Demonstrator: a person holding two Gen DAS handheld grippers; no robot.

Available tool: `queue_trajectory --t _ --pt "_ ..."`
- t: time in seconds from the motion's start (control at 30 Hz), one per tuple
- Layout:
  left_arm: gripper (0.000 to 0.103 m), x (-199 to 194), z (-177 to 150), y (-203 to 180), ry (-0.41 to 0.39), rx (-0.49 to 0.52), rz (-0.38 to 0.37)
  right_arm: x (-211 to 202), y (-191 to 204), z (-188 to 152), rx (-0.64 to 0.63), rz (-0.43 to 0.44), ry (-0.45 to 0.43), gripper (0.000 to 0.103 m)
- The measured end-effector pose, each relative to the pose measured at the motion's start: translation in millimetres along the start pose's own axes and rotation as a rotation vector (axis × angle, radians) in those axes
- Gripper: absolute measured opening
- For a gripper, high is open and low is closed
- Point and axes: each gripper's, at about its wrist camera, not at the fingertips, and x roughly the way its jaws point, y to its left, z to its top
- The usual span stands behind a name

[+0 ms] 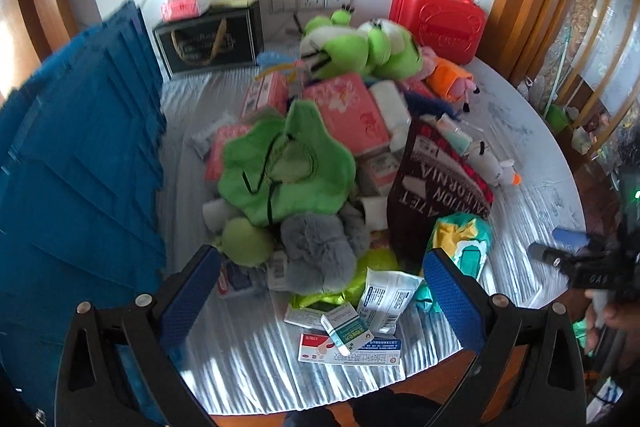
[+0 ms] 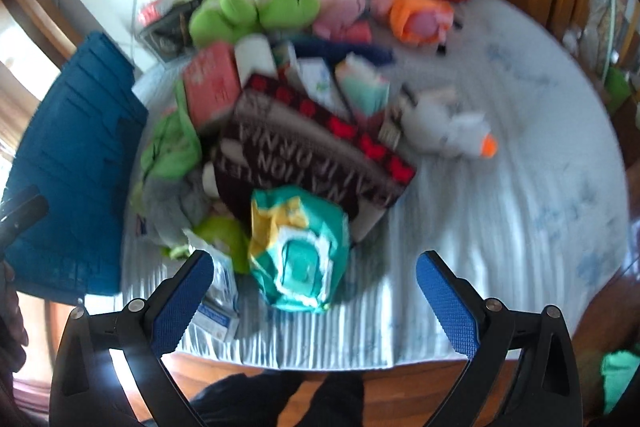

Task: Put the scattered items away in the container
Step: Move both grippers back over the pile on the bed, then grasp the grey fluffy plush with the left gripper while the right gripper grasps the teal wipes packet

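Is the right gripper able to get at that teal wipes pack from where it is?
Probably yes. The right gripper is open and the teal wipes pack lies just ahead on top of the pile's near edge, nothing covering it.

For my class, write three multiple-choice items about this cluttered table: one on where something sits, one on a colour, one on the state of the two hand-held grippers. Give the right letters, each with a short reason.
1. Where does the red case stand?
A. at the far side of the table, by the wall
B. inside the blue crate
C. at the near table edge

2. What colour is the duck toy's beak?
A. blue
B. orange
C. black

3. How do the left gripper and right gripper stand?
A. both shut on a toy
B. one open, one shut
C. both open and holding nothing

Answers:
1 A: the case stands behind the pile, against the white tiled wall.
2 B: the white duck toy ends in an orange tip.
3 C: in each wrist view the blue pads stand wide apart with nothing between them.
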Motion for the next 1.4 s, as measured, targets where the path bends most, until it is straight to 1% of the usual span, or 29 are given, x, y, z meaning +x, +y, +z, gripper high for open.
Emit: queue_trajectory --t 0.13,0.23,0.27,0.3,0.4,0.47,0.57,0.67,0.87,1.03,1.1,1.13,1.2,1.27,1.3,1.33,1.4 --pt "0.103 38 -10 7 0.047 -0.038 -0.008 38 2 -14 -0.004 -0.002 0.052 0.103" --pt "0.103 67 -15 5 0.080 -0.040 -0.006 60 2 -23 0.000 -0.010 0.079 0.103" --pt "0.103 77 -17 4 0.093 -0.035 0.003 68 1 -26 0.005 -0.010 0.089 0.103" --pt "0.103 90 -20 2 0.106 -0.026 0.029 75 -1 -28 0.011 -0.012 0.097 0.103" --pt "0.103 116 -27 -1 0.113 -0.009 0.097 90 -5 -31 0.044 -0.006 0.107 0.103" --pt "0.103 126 -31 0 0.118 -0.015 0.118 98 -6 -31 0.053 -0.003 0.105 0.103" --pt "0.103 140 -33 7 0.118 -0.074 0.088 109 -4 -32 0.059 -0.004 0.110 0.103" --pt "0.103 152 -31 10 0.121 -0.103 0.050 117 0 -33 0.059 0.000 0.115 0.103" --pt "0.103 172 -21 14 0.110 -0.155 0.041 129 10 -35 0.057 -0.002 0.127 0.103" --pt "0.103 197 -14 10 0.163 -0.167 0.031 134 11 -37 0.068 -0.014 0.126 0.103" --pt "0.097 204 -13 7 0.185 -0.146 0.039 136 9 -38 0.086 -0.016 0.124 0.103" --pt "0.089 205 -14 7 0.189 -0.142 0.030 137 8 -38 0.094 -0.017 0.124 0.103" --pt "0.078 205 -14 7 0.190 -0.122 0.043 139 7 -39 0.104 -0.021 0.123 0.103" --pt "0.058 202 -14 10 0.187 -0.121 0.037 140 7 -40 0.114 -0.018 0.120 0.103" --pt "0.053 199 -14 14 0.183 -0.124 0.030 141 7 -40 0.123 -0.012 0.118 0.103" --pt "0.046 197 -14 16 0.180 -0.126 0.026 142 7 -40 0.130 -0.008 0.117 0.103" --pt "0.041 192 -15 22 0.181 -0.141 0.002 146 7 -41 0.151 0.001 0.123 0.103"
